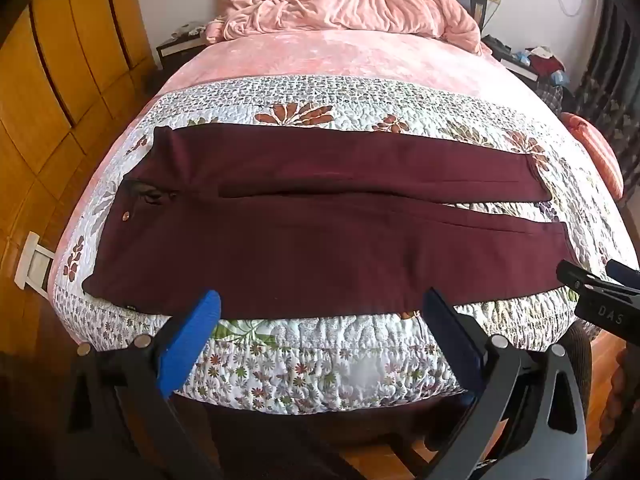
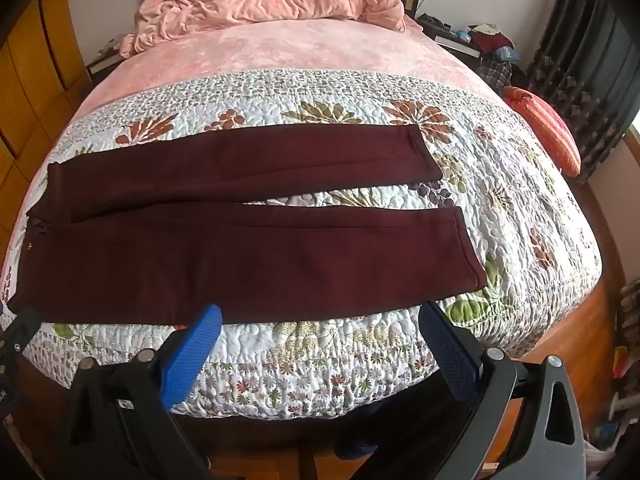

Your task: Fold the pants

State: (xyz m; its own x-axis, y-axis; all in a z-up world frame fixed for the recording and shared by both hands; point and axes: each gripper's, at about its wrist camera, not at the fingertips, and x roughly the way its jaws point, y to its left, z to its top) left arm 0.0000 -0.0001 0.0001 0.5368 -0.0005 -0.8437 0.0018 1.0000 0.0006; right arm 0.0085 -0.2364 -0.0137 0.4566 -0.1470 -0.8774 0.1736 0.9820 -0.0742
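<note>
Dark maroon pants [image 1: 320,216] lie flat across the flowered quilt [image 1: 320,344], waist at the left, both legs stretched to the right with a thin gap between them. In the right wrist view the pants [image 2: 240,240] show their two leg hems at the right. My left gripper [image 1: 320,312] hovers open over the near edge of the lower leg, its blue pads wide apart with nothing between them. My right gripper [image 2: 320,324] is also open and empty, above the same near edge, closer to the hem. The right gripper's tip [image 1: 592,284] shows at the right of the left wrist view.
A crumpled pink blanket [image 1: 344,0] is heaped at the headboard, on a pink sheet [image 1: 328,60]. Wooden wardrobe doors [image 1: 52,80] stand left of the bed. An orange pillow [image 2: 544,132] lies at the right edge, with a cluttered nightstand [image 2: 476,44] and dark curtains [image 2: 592,52] behind.
</note>
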